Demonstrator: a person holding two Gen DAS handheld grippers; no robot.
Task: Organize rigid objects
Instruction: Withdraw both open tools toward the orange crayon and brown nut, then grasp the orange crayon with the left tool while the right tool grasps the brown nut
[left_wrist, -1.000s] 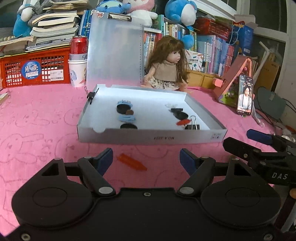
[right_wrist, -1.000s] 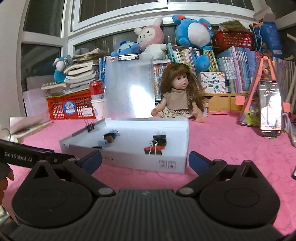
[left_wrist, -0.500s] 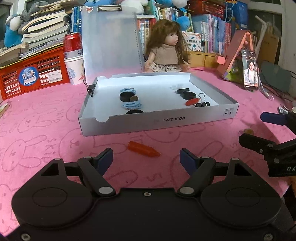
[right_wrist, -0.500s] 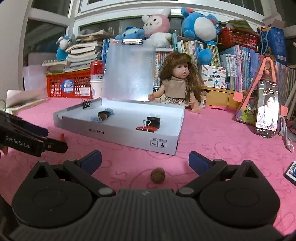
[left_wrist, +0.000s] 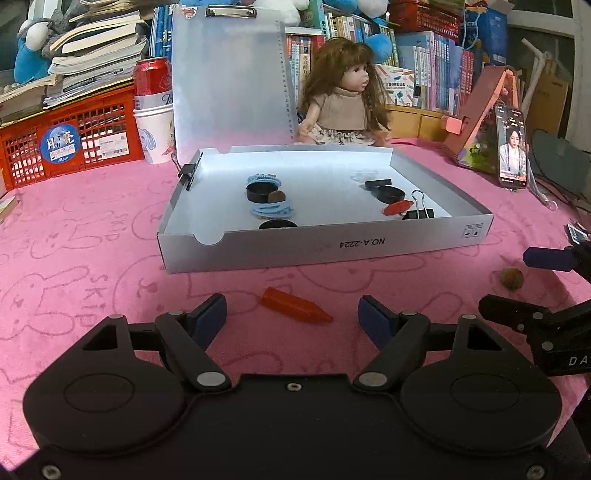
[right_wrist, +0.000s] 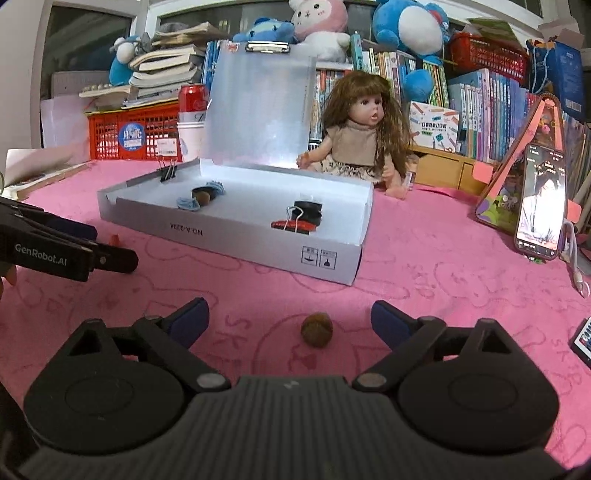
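Left wrist view: a counter covered in pink cloth printed with rabbit outlines, backed by crowded bookshelves, plush toys, a red crate under stacked books, a red can standing in a paper cup, one doll and one phone on a stand. A shallow white box lies open, its lid upright. Inside it — three black round caps, two blue ruffled pieces, one brown nut, one red piece, and two black binder clips, one of them clipped on the left wall. On the cloth in front of the box lies one red crayon-like stick, between the spread fingers of the left hand-held gripper, which stands released with nothing gripped. To the right a brown nut sits between the right hand-held gripper's fingers.

Right wrist view: the same pink counter and shelves under dark windows. The right hand-held gripper has just been closing a little yet stands wide and released; the brown nut lies on the cloth between its fingers, untouched. The white box sits just beyond.
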